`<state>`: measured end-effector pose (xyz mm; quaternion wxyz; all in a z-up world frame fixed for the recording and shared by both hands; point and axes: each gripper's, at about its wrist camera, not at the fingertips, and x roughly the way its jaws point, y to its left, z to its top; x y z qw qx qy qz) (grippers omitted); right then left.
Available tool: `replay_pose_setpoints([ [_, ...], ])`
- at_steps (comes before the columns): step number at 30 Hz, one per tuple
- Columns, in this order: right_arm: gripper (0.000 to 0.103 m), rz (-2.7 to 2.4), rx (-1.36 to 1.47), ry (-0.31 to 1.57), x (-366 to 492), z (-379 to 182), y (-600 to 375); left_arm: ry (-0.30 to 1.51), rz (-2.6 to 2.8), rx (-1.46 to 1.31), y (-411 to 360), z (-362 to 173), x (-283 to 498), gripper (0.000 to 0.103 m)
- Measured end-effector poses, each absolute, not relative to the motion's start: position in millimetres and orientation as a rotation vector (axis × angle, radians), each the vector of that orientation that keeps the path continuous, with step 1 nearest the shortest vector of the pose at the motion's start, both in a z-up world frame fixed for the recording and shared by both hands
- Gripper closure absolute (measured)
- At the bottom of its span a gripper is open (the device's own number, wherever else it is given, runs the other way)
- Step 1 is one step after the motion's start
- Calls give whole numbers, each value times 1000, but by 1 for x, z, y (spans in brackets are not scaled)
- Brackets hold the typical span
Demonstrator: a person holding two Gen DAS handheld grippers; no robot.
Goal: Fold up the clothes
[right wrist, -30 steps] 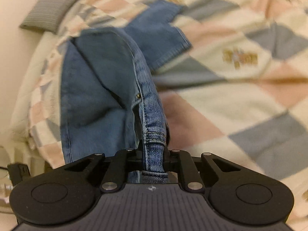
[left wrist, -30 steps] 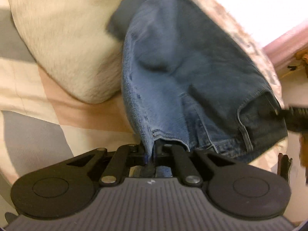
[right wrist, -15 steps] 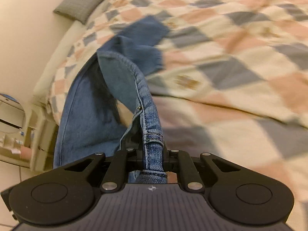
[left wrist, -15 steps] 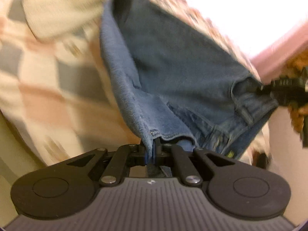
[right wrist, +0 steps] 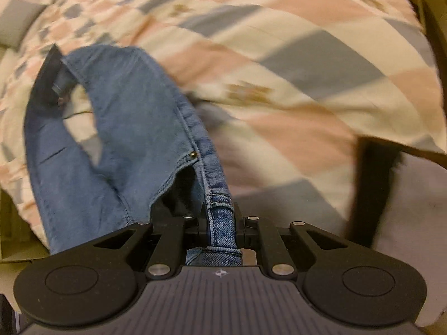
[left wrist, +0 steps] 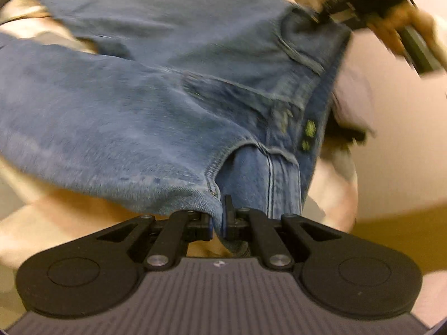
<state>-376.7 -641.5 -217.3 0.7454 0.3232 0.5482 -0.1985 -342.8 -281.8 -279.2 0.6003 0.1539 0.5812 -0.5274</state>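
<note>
Two grippers carry one pair of jeans (left wrist: pixel 156 106) between us, lifted above the checked quilt (right wrist: pixel 293 64). Our left gripper (left wrist: pixel 218 220) has its fingers pinched narrow on a denim edge beside a seam; our right gripper (right wrist: pixel 220 223) has its fingers clamped on the waistband. From the left wrist view, the right gripper (left wrist: pixel 360 2) appears blurred at the far corner of the jeans.

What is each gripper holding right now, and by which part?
Both hold the same jeans. The left gripper pinches the waistband edge near a pocket opening; the right gripper pinches the waistband at a belt loop.
</note>
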Motion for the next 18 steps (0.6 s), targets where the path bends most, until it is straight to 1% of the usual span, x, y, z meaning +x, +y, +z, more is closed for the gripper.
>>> replay_pose_setpoints([
  [2,89,-491,710,1203,-394,-230,-652,1372,-1189,445,-290,-298,-356,99],
  [3,83,-519,711,1203,-402,-237,-657,1384,-1163,496,-293,-309,-359,99],
  [4,63,-547,712,1204,-411,-243,-662,1392,-1150,538,-294,-318,-356,99],
  [5,57,-575,713,1205,-419,-250,-668,1403,-1158,550,-295,-317,-352,96],
  [6,47,-603,714,1205,-428,-256,-673,1422,-1178,536,-296,-312,-347,95],
  [7,43,-621,726,1191,-436,-259,-670,1435,-1199,527,-296,-306,-343,94],
  [9,42,-642,767,1137,-451,-257,-654,1439,-1245,557,-295,-297,-341,86],
  [10,42,-653,787,1110,-459,-256,-646,1441,-1267,578,-294,-295,-342,79],
  [11,42,-663,807,1083,-466,-255,-638,1438,-1291,595,-292,-291,-342,56],
  [12,39,-673,827,1056,-474,-255,-629,1421,-1319,601,-292,-283,-341,47],
  [14,35,-627,895,1043,-484,-261,-600,1386,-1374,612,-290,-267,-338,46],
  [16,34,-597,945,1065,-490,-270,-569,1329,-1370,617,-290,-249,-325,48],
  [18,34,-585,995,1085,-494,-279,-543,1248,-1271,652,-289,-236,-295,50],
])
